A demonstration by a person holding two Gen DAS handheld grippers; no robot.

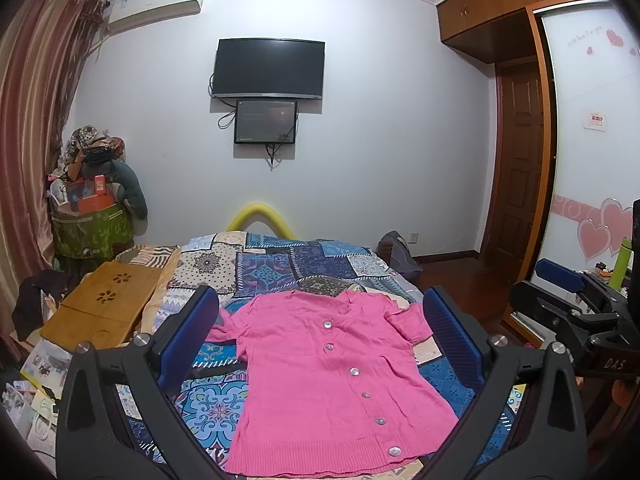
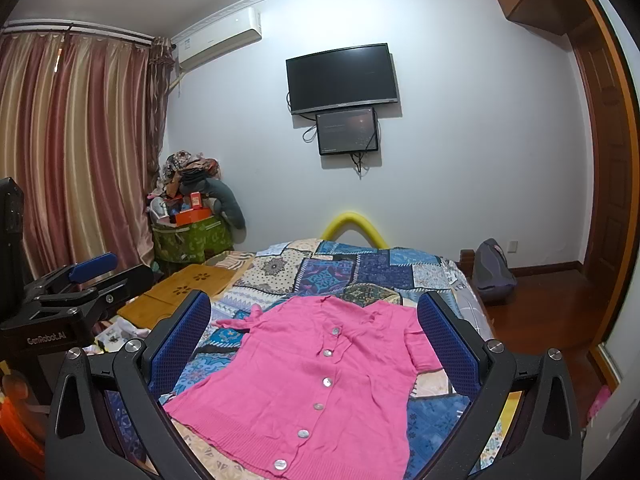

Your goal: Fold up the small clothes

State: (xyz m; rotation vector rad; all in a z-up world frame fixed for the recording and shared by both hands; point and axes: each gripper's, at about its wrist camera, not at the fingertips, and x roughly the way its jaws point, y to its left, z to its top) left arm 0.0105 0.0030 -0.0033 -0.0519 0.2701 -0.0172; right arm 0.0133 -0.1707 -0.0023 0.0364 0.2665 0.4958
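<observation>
A small pink short-sleeved cardigan (image 1: 320, 380) with several pearl buttons lies spread flat, front up, on the patchwork bed cover (image 1: 280, 268). It also shows in the right wrist view (image 2: 312, 380). My left gripper (image 1: 322, 304) is open and empty, held above the cardigan's near half. My right gripper (image 2: 314, 308) is open and empty, held above the cardigan as well. The right gripper shows at the right edge of the left wrist view (image 1: 568, 296). The left gripper shows at the left edge of the right wrist view (image 2: 80, 284).
A wooden lap tray (image 1: 104, 304) lies on the bed's left side. Papers and clutter (image 1: 36, 384) lie near the left front. A heaped green basket (image 1: 92, 228) stands in the far left corner. A grey bag (image 2: 492, 272) sits on the floor by the bed's right side.
</observation>
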